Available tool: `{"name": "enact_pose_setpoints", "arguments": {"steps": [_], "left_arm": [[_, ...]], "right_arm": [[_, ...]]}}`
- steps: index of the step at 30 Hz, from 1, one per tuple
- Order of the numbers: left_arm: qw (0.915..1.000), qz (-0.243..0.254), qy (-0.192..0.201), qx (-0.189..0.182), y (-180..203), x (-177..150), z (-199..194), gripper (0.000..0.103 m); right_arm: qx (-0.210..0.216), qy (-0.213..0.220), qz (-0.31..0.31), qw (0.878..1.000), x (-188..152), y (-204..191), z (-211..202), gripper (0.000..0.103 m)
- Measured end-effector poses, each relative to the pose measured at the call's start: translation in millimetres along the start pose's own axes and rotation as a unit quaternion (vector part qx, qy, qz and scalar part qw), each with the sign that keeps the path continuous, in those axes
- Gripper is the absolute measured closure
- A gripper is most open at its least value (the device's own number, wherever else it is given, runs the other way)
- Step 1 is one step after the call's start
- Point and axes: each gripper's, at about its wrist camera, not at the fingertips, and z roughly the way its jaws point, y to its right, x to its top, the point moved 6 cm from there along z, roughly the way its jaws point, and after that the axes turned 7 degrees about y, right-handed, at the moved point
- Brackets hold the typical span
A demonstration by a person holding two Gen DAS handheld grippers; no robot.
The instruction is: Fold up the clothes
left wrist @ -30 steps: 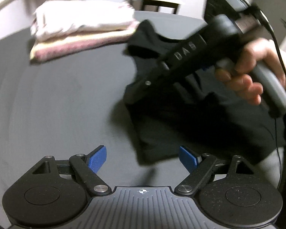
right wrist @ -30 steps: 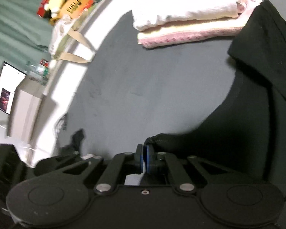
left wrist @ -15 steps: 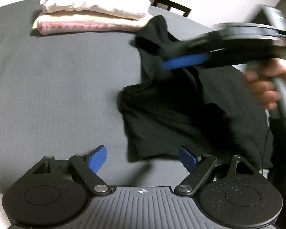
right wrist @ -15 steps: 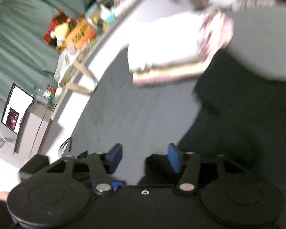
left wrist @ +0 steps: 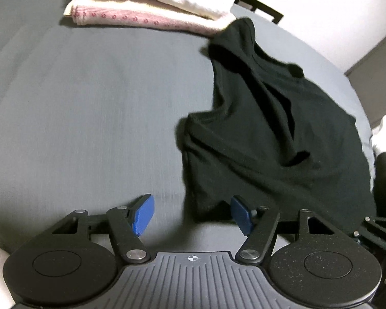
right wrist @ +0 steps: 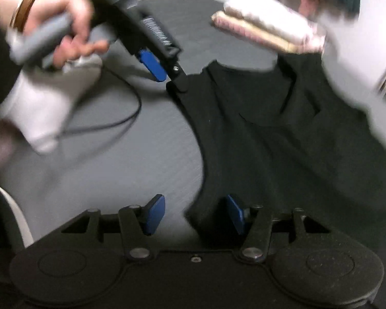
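A crumpled black garment lies on the grey table, partly folded over itself. My left gripper is open, and the garment's near corner sits low between its blue pads, close to the right one. In the right wrist view the same garment fills the right half. My right gripper is open too, with a cloth edge by its right pad. The left gripper, held by a hand, hovers at the garment's far left edge.
A folded stack, white cloth on pink, rests at the table's far side, touching the black garment's tip. A black cable trails over the table under the white sleeve. A chair stands beyond the table.
My right gripper, shut on the garment's edge a second ago, has opened, let go and swung round to the other side. The left gripper has edged toward the garment's corner.
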Motion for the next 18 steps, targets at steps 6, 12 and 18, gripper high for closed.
{"name": "enact_pose_setpoints", "arguments": {"steps": [6, 12, 18], "left_arm": [[1.0000, -0.003, -0.001, -0.004, 0, 3, 1, 0.070], [0.9994, -0.028, -0.013, -0.016, -1, 4, 3, 0.094], [0.9967, -0.068, -0.040, -0.022, -11, -4, -1, 0.097]], "right_arm": [[-0.115, 0.004, -0.148, 0.982, -17, -27, 5, 0.054], [-0.190, 0.027, -0.252, 0.948, -20, -34, 20, 0.053], [-0.187, 0.016, -0.266, 0.946, -19, -26, 38, 0.095]]}}
